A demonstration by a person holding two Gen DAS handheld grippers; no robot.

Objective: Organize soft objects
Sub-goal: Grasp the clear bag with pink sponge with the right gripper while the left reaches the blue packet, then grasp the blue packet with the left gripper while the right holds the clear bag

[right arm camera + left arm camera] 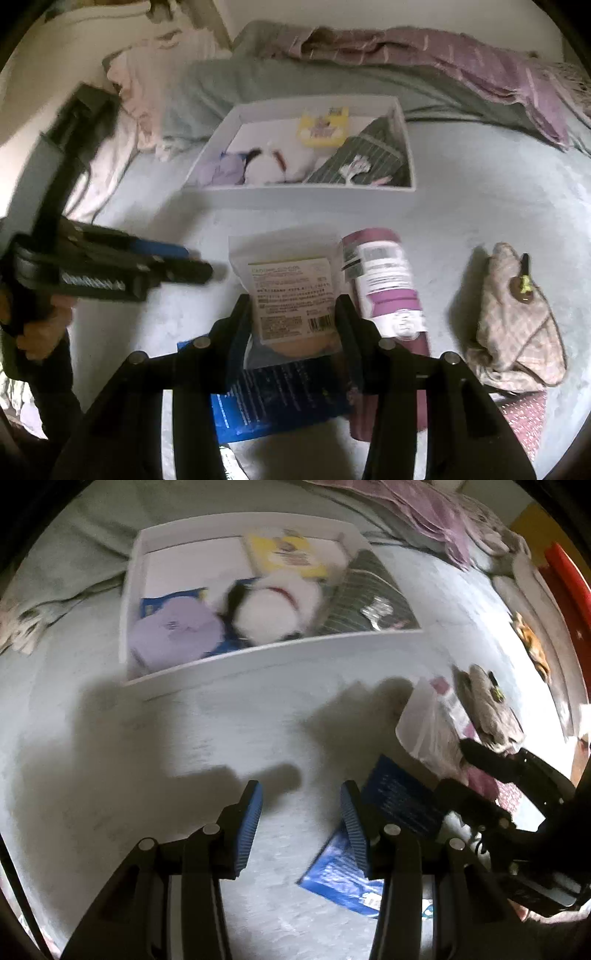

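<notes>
I have the right tool [293,317] low over the bed [480,192], its jaws apart and straddling the clear pouch [284,291] with the white label at the lower middle of the right wrist view. I cannot tell whether the pads are touching it yet; nothing is clamped. The pouch lies partly on a blue packet [280,398], with the purple roll [384,284] just beside it on the right and the beige cloth toy [513,317] further right. The white box [306,194], at the upper middle, already holds a lilac item, a white plush, a yellow packet and a striped pouch. My left tool [301,812] is also apart and empty, over bare sheet at the bottom of its view, just left of the blue packet.

To do this well, I judge I should pinch the pouch near its lower edge only, keeping clear of the packet beneath and the roll alongside. The film looks slippery, so I would close firmly before lifting, then carry it to the free space at the box's upper left
</notes>
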